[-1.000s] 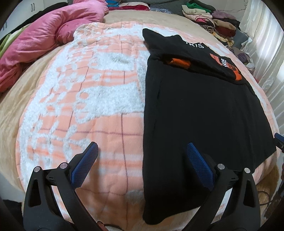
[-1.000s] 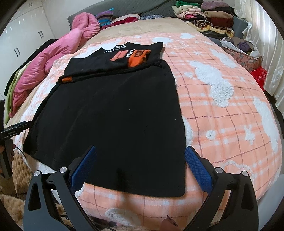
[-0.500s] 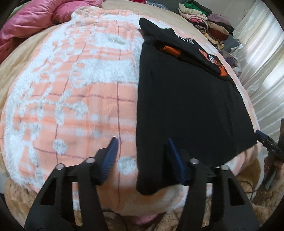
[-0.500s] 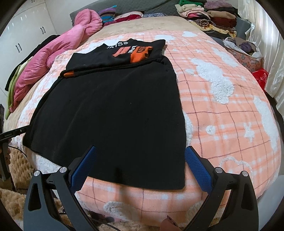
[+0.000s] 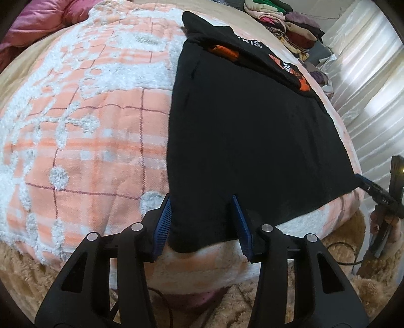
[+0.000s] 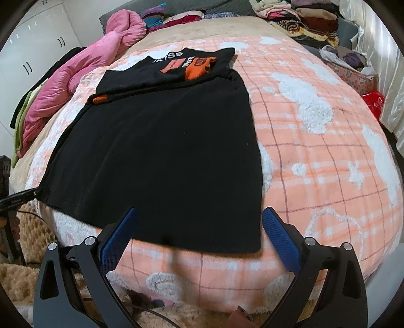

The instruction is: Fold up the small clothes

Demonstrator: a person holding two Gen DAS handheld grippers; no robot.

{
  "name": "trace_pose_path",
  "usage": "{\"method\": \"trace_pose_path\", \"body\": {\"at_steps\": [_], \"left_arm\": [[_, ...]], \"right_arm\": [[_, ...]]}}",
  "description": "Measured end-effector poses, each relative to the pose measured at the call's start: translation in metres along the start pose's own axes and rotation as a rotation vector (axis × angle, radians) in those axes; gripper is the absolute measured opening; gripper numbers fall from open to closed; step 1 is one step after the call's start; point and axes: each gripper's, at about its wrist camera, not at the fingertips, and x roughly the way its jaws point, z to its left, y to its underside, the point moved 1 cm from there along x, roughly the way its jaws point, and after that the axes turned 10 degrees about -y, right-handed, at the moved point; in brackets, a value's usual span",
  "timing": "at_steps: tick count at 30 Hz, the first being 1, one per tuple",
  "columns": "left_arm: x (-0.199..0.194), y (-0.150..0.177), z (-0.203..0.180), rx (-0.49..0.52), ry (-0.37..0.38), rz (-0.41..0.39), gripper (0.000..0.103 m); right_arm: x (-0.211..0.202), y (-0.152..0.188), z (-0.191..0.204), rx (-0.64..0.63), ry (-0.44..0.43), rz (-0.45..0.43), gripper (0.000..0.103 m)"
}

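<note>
We see one black T-shirt (image 6: 161, 151) lying flat on the peach blanket (image 6: 328, 156), its far end already turned over to show the orange print; the remaining folds are still to do. Our left gripper (image 5: 203, 222) straddles the near left hem corner, fingers parted, not yet pinching. Our right gripper (image 6: 199, 237) hovers wide open at the near right hem.

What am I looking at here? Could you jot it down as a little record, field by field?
Setting: bed with orange checked blanket
Garment: black shirt, lying flat, top part folded over, orange print showing
Left gripper: open, fingers either side of the shirt's near corner
Right gripper: open, at the shirt's near hem, not gripping
Nearby: pink duvet, stacked clothes
</note>
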Motion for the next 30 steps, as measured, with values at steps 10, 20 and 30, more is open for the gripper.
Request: {"method": "trace_pose_path", "body": {"at_steps": [10,20,30], "left_arm": [[0.003,-0.003,0.002,-0.016,-0.006,-0.007,0.039],[0.012,-0.008,-0.004,0.022,-0.073,-0.039,0.037],[-0.002,-0.012,0.000,-0.022,-0.033,-0.062,0.002]], "right_arm": [[0.007,0.007,-0.026,0.094,-0.031,0.007,0.048],[-0.014,0.001,-0.020,0.083,-0.075,-0.105,0.009],[-0.040,-0.020,-0.016,0.079,-0.082,-0.224,0.008]]}}
